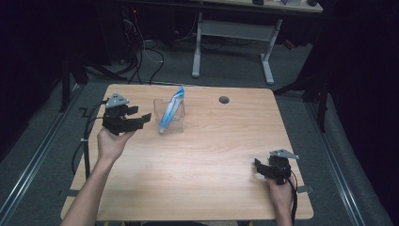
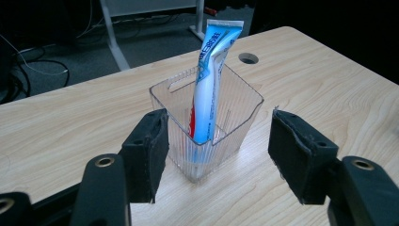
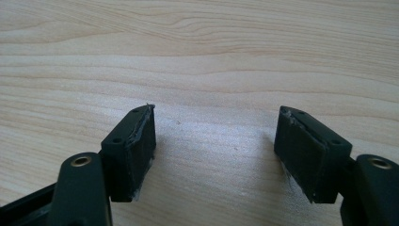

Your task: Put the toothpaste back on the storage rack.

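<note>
The left tongs (image 1: 139, 116) stand released, jaws wide apart with nothing pressed between the pads. In the left gripper view the left tongs (image 2: 219, 148) face a clear cup (image 2: 207, 117), which sits just ahead of the jaw tips, framed between them but apart from both pads. A tube (image 2: 209, 84), blue and white, stands in the cup, leaning a little, its flat crimped end up and well above the rim. Its lower end rests at the cup's bottom.

From the high view the cup (image 1: 175, 123) stands on the tabletop (image 1: 202, 160) in the far left part, just right of the left tongs, with the tube (image 1: 171, 109) slanting up out of it. The hand (image 1: 111, 143) holding these tongs comes in from the near left edge.

The right tongs (image 1: 258, 165) are also released, jaws spread. In the right gripper view the right tongs (image 3: 214, 150) look down on bare wood grain of the tabletop (image 3: 202, 56), with nothing between the pads. They sit near the near right corner, well apart from the cup.

A round hole (image 1: 224, 100) lies in the tabletop's far side, right of the cup. Beyond the tabletop stands a white-legged desk (image 1: 235, 33) on a grey floor (image 1: 226, 70), with cables (image 1: 141, 56) trailing to the left.
</note>
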Demonstrator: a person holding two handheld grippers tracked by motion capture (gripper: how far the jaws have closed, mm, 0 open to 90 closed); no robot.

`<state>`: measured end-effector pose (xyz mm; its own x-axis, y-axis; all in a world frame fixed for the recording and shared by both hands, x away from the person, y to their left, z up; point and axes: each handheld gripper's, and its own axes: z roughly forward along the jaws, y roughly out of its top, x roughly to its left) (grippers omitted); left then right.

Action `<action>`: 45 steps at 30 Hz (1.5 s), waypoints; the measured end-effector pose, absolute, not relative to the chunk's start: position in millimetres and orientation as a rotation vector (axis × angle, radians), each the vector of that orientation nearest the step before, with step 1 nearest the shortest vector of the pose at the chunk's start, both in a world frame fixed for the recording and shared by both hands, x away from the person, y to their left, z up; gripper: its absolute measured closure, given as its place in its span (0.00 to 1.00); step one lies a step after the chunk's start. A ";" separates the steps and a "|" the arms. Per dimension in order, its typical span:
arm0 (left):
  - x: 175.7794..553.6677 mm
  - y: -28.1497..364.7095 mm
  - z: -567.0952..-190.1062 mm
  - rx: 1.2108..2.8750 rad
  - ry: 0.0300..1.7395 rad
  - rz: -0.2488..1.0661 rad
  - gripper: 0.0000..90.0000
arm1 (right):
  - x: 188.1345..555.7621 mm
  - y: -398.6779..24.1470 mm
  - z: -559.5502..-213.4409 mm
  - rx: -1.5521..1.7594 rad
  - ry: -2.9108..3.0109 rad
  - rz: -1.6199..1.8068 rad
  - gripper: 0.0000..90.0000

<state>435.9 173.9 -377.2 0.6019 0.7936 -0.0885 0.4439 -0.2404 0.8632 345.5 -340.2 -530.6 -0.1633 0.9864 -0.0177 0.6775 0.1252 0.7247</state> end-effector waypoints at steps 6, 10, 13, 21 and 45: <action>430.3 177.8 -378.4 1.866 0.998 0.455 0.43 | 345.5 -340.4 -530.7 1.599 1.905 0.799 0.33; 427.4 180.1 -380.5 1.865 1.001 0.453 0.43 | 345.5 -340.4 -530.7 1.599 1.905 0.799 0.33; 425.4 180.9 -382.2 1.863 0.999 0.459 0.43 | 345.5 -340.2 -530.6 1.601 1.903 0.800 0.33; 420.1 186.7 -387.0 1.850 1.008 0.463 0.43 | 345.5 -340.2 -530.7 1.600 1.904 0.800 0.33; 402.9 203.5 -397.9 1.820 1.044 0.451 0.43 | 345.5 -340.2 -530.6 1.601 1.903 0.800 0.33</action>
<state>402.9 203.5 -397.9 0.5663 0.8133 -0.1334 0.4609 -0.1783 0.8694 345.5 -340.2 -530.6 -0.1634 0.9864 -0.0178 0.6773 0.1253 0.7249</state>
